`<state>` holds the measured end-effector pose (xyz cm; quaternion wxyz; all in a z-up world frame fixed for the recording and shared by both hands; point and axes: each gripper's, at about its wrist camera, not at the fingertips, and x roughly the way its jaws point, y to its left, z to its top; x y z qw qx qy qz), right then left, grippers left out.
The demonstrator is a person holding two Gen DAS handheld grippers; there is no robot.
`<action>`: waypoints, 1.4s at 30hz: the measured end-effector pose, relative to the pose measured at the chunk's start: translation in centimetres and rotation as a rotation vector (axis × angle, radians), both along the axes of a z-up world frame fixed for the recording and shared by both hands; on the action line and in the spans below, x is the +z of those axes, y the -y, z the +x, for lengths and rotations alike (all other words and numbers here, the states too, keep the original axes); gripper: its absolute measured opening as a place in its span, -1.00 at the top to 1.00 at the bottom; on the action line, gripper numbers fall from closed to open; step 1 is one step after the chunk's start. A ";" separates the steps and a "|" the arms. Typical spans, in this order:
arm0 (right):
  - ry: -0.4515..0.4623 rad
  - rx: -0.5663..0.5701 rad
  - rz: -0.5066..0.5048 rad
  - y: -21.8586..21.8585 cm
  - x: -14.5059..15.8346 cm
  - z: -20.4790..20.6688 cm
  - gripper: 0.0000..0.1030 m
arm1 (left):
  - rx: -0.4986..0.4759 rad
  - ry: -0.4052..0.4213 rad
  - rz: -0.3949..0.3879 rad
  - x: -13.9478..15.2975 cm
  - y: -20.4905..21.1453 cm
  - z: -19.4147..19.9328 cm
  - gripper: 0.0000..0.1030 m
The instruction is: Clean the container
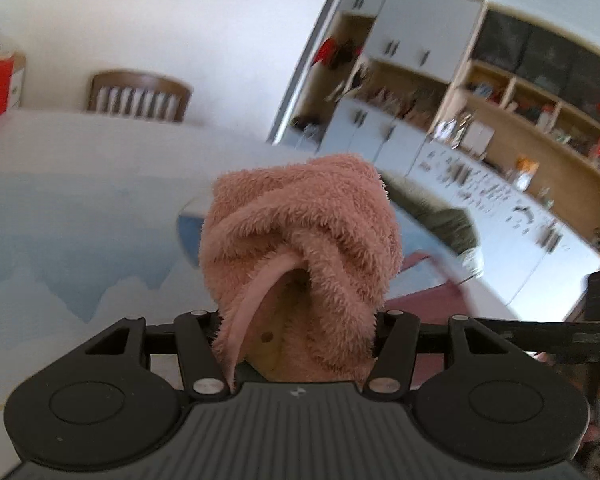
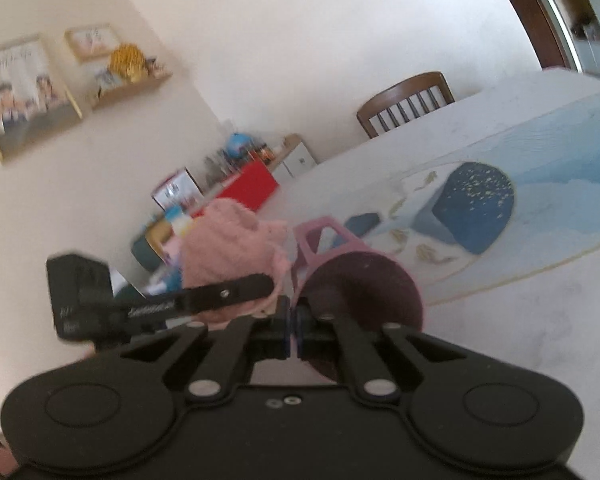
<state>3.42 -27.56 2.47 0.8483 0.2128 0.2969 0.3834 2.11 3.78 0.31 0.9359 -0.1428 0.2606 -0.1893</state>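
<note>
Wooden chair [image 2: 406,101] behind the table [image 2: 520,280], blue-patterned mat [image 2: 572,200] on it, red box [image 2: 254,186] by the wall, framed picture [image 2: 24,96], shelving unit [image 1: 500,120] with white cupboards.

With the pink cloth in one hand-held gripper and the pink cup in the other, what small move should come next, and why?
Probably bring the pink cloth to the open mouth of the pink cup and press it inside to wipe. The left hand-held gripper holds the bunched cloth beside the cup, apart from it, while the right hand-held gripper is shut on the cup's rim, its mouth facing the camera.
</note>
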 end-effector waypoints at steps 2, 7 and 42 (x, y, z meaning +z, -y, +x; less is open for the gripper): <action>-0.007 -0.010 -0.004 -0.5 0.0 0.0 0.95 | -0.024 0.013 -0.018 0.7 0.5 -0.9 -0.09; -0.005 0.005 -0.005 -1.7 0.9 -0.2 0.95 | -0.090 0.000 -0.060 1.0 1.7 -1.4 -0.09; -0.029 0.135 -0.624 -16.1 8.0 2.9 0.68 | 0.106 -0.050 -0.014 -1.8 -6.4 -0.7 -0.10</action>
